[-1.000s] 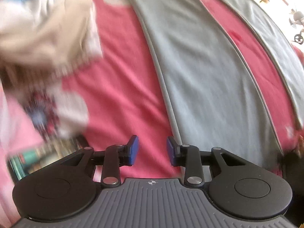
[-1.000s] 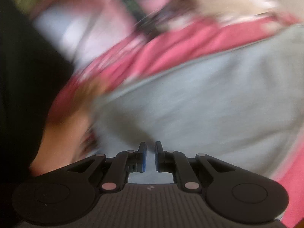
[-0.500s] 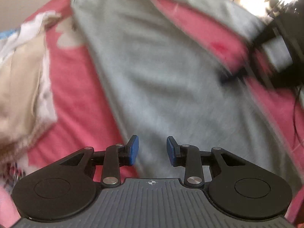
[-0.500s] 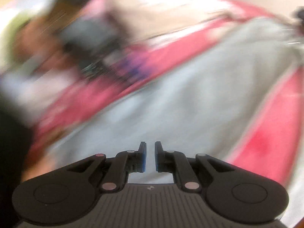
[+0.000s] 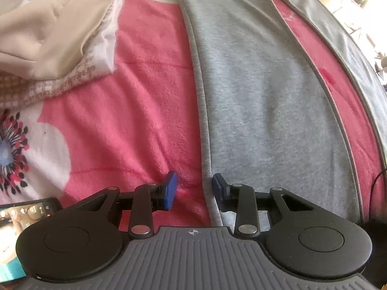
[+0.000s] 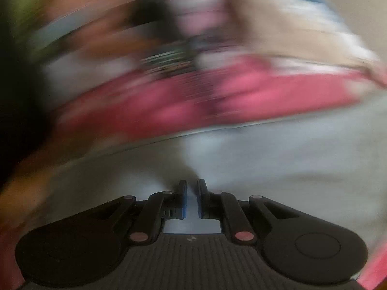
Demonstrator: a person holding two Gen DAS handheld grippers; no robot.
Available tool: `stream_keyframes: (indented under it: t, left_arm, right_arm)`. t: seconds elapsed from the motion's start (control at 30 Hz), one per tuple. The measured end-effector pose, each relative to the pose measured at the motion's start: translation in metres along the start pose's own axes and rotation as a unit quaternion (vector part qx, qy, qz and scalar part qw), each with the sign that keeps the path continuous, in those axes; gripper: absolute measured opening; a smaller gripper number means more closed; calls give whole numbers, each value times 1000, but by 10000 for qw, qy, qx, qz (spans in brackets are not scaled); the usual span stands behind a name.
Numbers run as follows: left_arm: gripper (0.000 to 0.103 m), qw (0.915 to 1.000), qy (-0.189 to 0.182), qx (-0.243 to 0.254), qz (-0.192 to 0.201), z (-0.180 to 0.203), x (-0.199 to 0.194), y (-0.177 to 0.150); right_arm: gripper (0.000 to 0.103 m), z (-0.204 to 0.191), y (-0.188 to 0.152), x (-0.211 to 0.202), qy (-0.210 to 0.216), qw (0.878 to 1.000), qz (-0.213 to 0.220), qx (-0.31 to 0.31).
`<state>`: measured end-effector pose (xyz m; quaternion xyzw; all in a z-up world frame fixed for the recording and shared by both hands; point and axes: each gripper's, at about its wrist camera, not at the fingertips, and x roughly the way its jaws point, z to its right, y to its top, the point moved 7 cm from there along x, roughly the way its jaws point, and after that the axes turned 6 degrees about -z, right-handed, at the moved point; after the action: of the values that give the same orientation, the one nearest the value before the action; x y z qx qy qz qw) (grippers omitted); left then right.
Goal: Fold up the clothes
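- Grey trousers (image 5: 254, 84) lie flat on a pink blanket (image 5: 145, 96), legs spread apart.
- Left gripper (image 5: 194, 188) hangs spread over the edge of one leg, pinching nothing.
- Right gripper (image 6: 192, 198), pressed nearly together, points at blurred grey cloth; whether it pinches any, I cannot tell.
- Beige clothes (image 5: 48, 24) are heaped beside.

A pair of light grey fleece sweatpants (image 5: 266, 91) lies flat on a pink plush blanket, its two long legs stretching away ahead of the left jaws. The near leg's seamed left edge runs between those parted jaws, with most of the leg to their right; the second leg lies well apart, farther right. In the blurred right view, grey fabric (image 6: 266, 159) fills the area ahead of the nearly closed jaws.
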<state>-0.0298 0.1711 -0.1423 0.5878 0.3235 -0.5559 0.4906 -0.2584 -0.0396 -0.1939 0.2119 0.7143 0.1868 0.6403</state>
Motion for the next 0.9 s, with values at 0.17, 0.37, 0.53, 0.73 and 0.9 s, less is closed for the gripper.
stream_keyframes:
  t: [0.17,0.37,0.53,0.73,0.9]
  left_arm:
    - [34,9998,-109,-157,-22,-4,3,0]
    - [34,9996,-202,-211,-26,-7,2,-2]
    - [34,9998,-95,-149,-31,-3,3,-4]
    - [35,9997,-101,-202,-54,-4,0,-9]
    - [39,9995,85,-263,-119,-16,-2,-16]
  right_arm:
    - [8,-127,-37,0,2153,9717,-621,-752]
    - [8,42,12,-41,711,9959,81,548]
    - [8,271,22,-86,-1976,9588,763,1895]
    - [9,362,-14,-75,-2590,9166,643,2978]
    - [9,202,-16,-46,-1301,9750,596,1700]
